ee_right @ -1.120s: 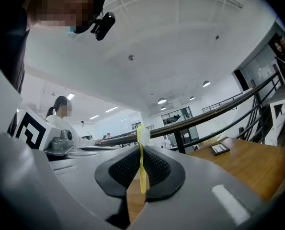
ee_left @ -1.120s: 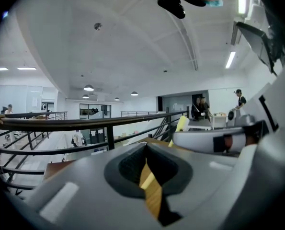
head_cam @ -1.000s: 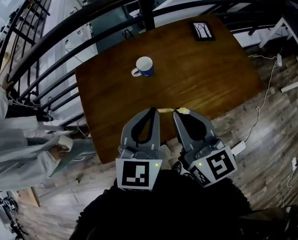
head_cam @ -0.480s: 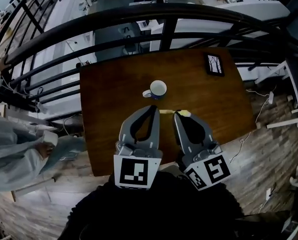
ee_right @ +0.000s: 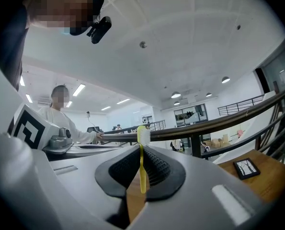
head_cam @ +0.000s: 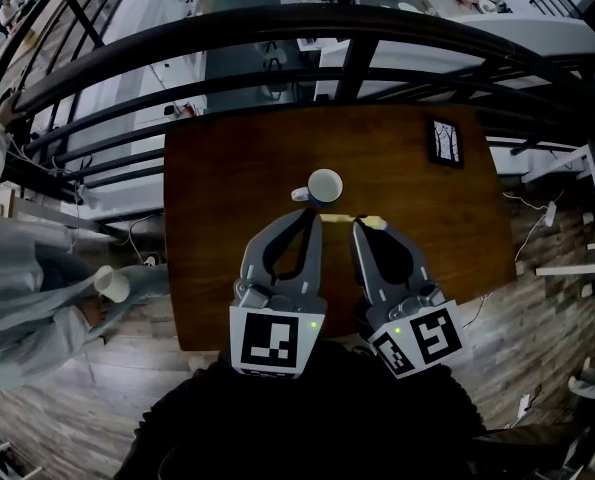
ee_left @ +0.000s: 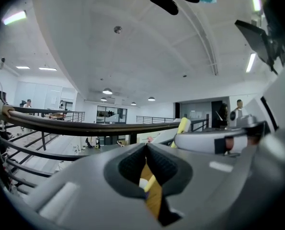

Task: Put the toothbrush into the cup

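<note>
A white cup point(head_cam: 325, 185) with a blue side stands upright near the middle of the brown table point(head_cam: 217, 218). Just short of it, my right gripper point(head_cam: 360, 225) is shut on a yellow toothbrush point(head_cam: 369, 222). In the right gripper view the toothbrush point(ee_right: 142, 169) is clamped between the ribbed pads, its white bristle head sticking out past the tips of the right gripper point(ee_right: 141, 150). My left gripper point(head_cam: 315, 218) hovers beside it, just below the cup in the head view. The left gripper point(ee_left: 146, 146) has its jaws together and nothing shows clamped between them. The toothbrush point(ee_left: 183, 126) head shows to its right.
A small black picture frame point(head_cam: 446, 141) lies at the table's far right corner, also seen as the frame point(ee_right: 246, 167). A dark metal railing point(head_cam: 277, 28) runs along the table's far side. A person in white point(head_cam: 27, 308) stands left of the table, holding a cup.
Both grippers have moved forward over the table towards the cup, which now lies just ahead of their tips. The grip on the toothbrush is the same.
</note>
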`<state>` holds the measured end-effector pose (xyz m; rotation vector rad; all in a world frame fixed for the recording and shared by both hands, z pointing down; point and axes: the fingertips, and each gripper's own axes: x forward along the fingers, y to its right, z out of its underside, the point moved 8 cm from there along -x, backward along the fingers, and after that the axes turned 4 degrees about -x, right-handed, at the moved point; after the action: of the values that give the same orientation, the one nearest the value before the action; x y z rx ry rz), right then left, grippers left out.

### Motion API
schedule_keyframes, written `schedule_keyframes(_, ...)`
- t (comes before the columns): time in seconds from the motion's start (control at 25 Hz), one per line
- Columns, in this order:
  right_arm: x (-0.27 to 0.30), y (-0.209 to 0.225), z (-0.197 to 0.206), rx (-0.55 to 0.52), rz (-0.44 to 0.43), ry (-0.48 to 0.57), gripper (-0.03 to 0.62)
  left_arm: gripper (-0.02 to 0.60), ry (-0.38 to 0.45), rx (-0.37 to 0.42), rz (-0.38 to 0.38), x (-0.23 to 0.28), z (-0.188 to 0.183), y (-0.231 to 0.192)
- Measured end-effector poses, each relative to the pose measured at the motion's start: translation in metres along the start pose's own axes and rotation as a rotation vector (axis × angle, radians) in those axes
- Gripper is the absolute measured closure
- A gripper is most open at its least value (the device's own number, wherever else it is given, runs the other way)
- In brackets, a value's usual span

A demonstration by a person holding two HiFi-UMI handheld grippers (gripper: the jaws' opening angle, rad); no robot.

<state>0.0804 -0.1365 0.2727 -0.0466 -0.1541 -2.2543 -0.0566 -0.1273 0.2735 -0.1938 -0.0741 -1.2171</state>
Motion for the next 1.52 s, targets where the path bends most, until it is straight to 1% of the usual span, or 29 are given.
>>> schedule_keyframes(0.08,0.007,0.009,-0.001,0.002,-0.008,-0.005,0.574,0.573,-0.006,0.007,-0.013,0.009,0.000,0.000)
schedule_keyframes(0.2,0.017,0.023,0.003,0.006,-0.019,-0.025,0.574,0.574,-0.032,-0.016,-0.037,0.023,0.005,-0.004)
schedule_keyframes(0.4,0.036,0.045,0.013,0.017,-0.018,-0.042,0.574,0.574,-0.080,-0.041,-0.055,0.045,0.020,-0.010)
schedule_keyframes(0.52,0.044,0.052,0.024,0.025,-0.025,-0.065,0.574,0.574,-0.094,-0.057,-0.066,0.054,0.030,-0.015)
schedule_keyframes(0.84,0.068,0.075,0.056,0.058,-0.046,-0.132,0.574,0.573,-0.168,-0.099,-0.098,0.077,0.057,-0.027)
schedule_keyframes(1.2,0.105,0.084,0.088,0.082,-0.077,-0.222,0.572,0.574,-0.246,-0.135,-0.121,0.102,0.076,-0.051)
schedule_keyframes(1.36,0.111,0.086,0.101,0.108,-0.083,-0.275,0.571,0.573,-0.283,-0.148,-0.124,0.107,0.083,-0.054)
schedule_keyframes(1.52,0.110,0.085,0.114,0.114,-0.097,-0.302,0.562,0.573,-0.297,-0.147,-0.125,0.108,0.092,-0.053)
